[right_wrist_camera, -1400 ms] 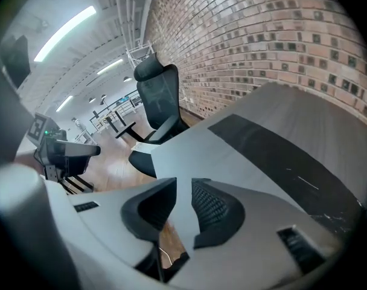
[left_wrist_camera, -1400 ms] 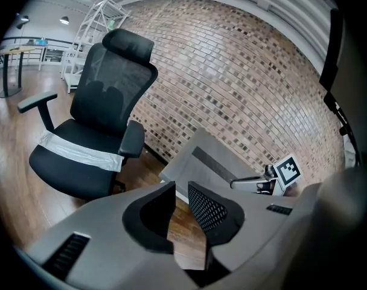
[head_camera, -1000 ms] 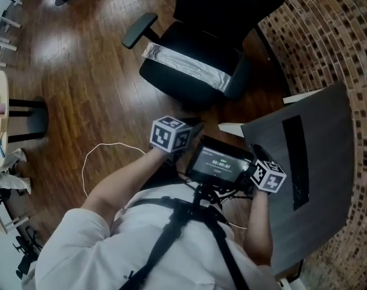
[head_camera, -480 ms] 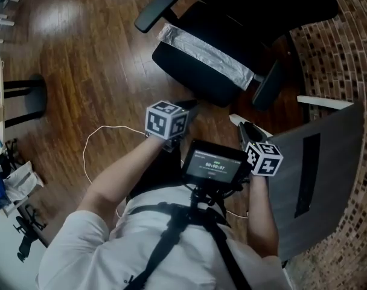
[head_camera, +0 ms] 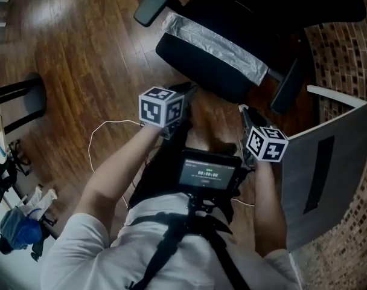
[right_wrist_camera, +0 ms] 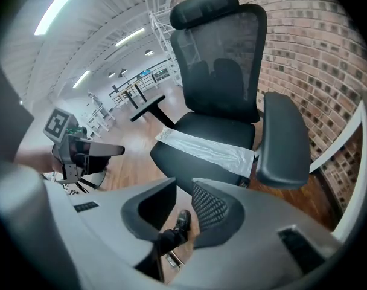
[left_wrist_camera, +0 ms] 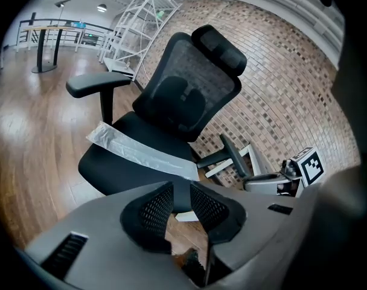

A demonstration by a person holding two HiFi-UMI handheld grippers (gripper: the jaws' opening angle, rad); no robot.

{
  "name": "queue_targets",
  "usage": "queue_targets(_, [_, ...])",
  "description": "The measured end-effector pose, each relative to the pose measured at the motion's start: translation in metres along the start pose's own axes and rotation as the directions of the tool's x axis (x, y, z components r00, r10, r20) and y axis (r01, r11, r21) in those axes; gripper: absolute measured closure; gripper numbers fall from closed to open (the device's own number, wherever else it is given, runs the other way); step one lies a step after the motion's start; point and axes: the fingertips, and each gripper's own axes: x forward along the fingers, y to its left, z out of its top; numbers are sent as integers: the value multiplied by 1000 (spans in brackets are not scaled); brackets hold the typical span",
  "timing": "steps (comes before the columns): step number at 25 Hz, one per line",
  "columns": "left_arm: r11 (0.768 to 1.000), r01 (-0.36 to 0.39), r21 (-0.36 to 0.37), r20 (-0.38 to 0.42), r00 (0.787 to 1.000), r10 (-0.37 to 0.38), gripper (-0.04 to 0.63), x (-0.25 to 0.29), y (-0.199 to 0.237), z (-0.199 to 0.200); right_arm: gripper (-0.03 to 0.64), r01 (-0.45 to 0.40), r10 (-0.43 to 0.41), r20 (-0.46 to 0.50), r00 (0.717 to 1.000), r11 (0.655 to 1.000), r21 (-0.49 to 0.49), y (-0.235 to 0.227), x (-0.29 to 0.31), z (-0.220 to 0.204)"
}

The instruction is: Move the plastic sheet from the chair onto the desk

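I have brought both grippers in toward the chair (head_camera: 215, 67). The left gripper (head_camera: 188, 91) has gone from well short of the seat to just off its front edge. Its jaws have just been opening, with nothing between them. The right gripper (head_camera: 244, 112) has left the desk (head_camera: 342, 139) edge and now hangs near the chair's armrest (head_camera: 285, 90).

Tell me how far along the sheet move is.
Nothing done: the translucent plastic sheet lies on the black office chair. In hand: the left gripper, jaws empty and just opening, and the empty right gripper face it. Left: grasp, carry to the grey desk.
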Motion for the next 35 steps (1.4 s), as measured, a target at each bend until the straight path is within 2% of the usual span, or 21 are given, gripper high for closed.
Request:
queue_targets(1, [1000, -8, 1, -3, 1000, 8, 508, 2, 9, 0, 532, 4, -4, -5, 1000, 1000, 5, 0, 8, 1])
queue_targets(3, [1000, -24, 2, -10, 1000, 24, 489, 8, 27, -1, 485, 9, -8, -13, 1000, 1000, 20, -1, 26, 2])
queue_targets(8, [998, -56, 11, -35, 998, 56, 486, 31, 64, -4, 485, 31, -29, -28, 999, 999, 45, -10, 63, 4])
queue_targets(15, [991, -117, 58, -28, 992, 119, 483, 60, 116, 9, 485, 79, -76, -37, 996, 994, 75, -28, 116, 13])
queue_targets(17, [988, -144, 64, -34, 989, 146, 433, 68, 134, 14, 485, 107, -104, -40, 994, 990, 95, -39, 130, 15])
queue_targets(21, [978, -195, 74, -33, 980, 198, 430, 87, 175, 25, 482, 167, -165, -29, 986, 974, 151, -68, 156, 22])
queue_targets(22, [977, -201, 75, -31, 978, 204, 430, 93, 183, 28, 454, 177, -175, -29, 984, 971, 161, -74, 162, 23])
queue_targets(29, [967, -240, 88, -24, 970, 243, 430, 125, 219, 37, 424, 234, -230, -41, 972, 954, 189, -103, 194, 20])
queue_targets(35, [941, -301, 155, 0, 952, 305, 403, 147, 241, 59, 313, 305, -304, -29, 952, 940, 154, -131, 214, 33])
